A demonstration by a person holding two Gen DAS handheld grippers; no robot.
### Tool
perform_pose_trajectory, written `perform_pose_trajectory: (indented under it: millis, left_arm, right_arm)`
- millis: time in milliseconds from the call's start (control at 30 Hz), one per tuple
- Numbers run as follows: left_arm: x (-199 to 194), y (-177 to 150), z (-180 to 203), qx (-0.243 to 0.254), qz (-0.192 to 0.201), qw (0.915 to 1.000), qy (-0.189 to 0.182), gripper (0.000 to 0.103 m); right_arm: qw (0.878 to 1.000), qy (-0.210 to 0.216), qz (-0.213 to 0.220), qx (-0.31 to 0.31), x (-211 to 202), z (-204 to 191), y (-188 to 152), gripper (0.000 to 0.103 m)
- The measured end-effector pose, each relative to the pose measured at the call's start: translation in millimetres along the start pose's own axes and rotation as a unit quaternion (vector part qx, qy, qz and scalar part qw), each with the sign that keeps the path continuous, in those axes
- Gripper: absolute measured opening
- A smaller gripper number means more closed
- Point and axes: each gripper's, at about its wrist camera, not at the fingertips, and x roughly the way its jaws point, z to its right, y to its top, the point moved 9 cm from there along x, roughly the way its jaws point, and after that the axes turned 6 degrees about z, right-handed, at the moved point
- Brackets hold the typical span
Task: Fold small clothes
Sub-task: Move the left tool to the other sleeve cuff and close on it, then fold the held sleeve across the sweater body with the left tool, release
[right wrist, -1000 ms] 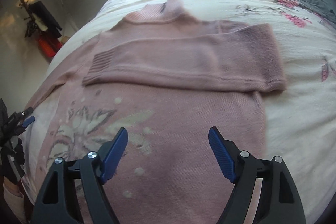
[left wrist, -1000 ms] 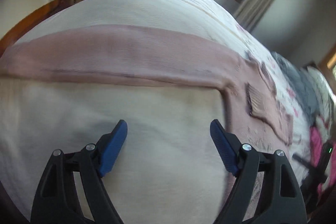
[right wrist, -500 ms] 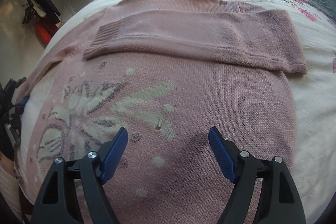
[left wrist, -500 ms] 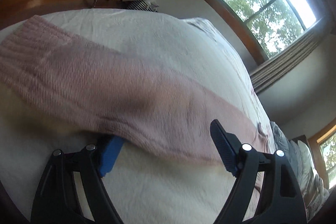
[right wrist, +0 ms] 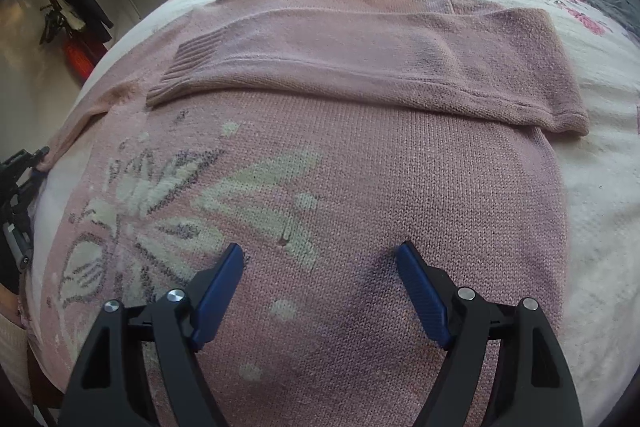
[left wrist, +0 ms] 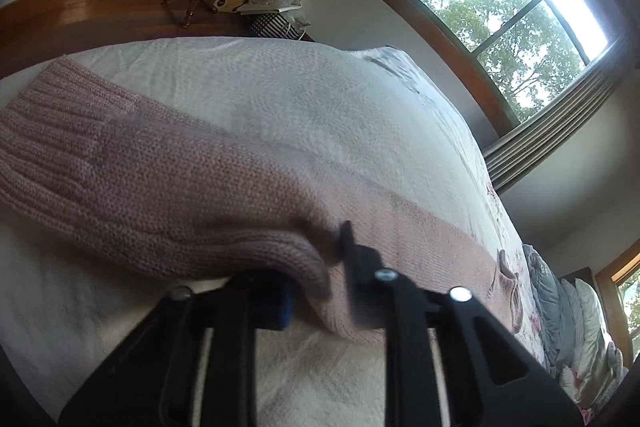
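We see the sweater [right wrist: 360, 155] lying flat on the bed [right wrist: 600, 187], collar toward the far edge, one sleeve [right wrist: 360, 63] folded across its chest; the other sleeve [left wrist: 160, 179] stretches toward the bed's left edge, pillows [left wrist: 580, 327] at the right end

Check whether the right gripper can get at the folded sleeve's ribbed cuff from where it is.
Probably yes. The right gripper hangs open over the sweater body, and the cuff lies uncovered ahead to its left with nothing between.
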Motion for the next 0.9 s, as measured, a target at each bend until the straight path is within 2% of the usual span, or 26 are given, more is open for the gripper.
perform_pose_trajectory:
  millis: [100, 233, 400, 567, 700, 900]
  left_arm:
    - [-9, 4, 16, 0.013, 0.014, 0.9998, -0.008, 0.009]
    - [-17, 4, 53, 0.033, 0.019, 0.9984, -0.043, 0.007]
    - [-27, -18, 130, 0.078, 0.011, 0.9918, -0.100, 0.007]
    - [-30, -65, 220, 0.129, -0.018, 0.9778, -0.164, 0.007]
    - [-28, -111, 288, 0.176, -0.042, 0.9619, -0.205, 0.007]
    - [-5, -183, 352, 0.209, -0.091, 0.9446, -0.236, 0.007]
  right_arm:
    - [1.000, 0.003, 0.002, 0.004, -2, 2, 0, 0.080]
    - [1.000, 0.000, 0.007, 0.004, -8, 7, 2, 0.080]
    - [1.000, -0.022, 0.019, 0.000, -19, 21, 7, 0.080]
    - [0.999, -0.029, 0.021, 0.003, -19, 36, 4, 0.080]
    - [0.999, -0.021, 0.019, 0.014, -15, 45, -2, 0.080]
    - [1.000, -0.011, 0.020, 0.007, -15, 46, -3, 0.080]
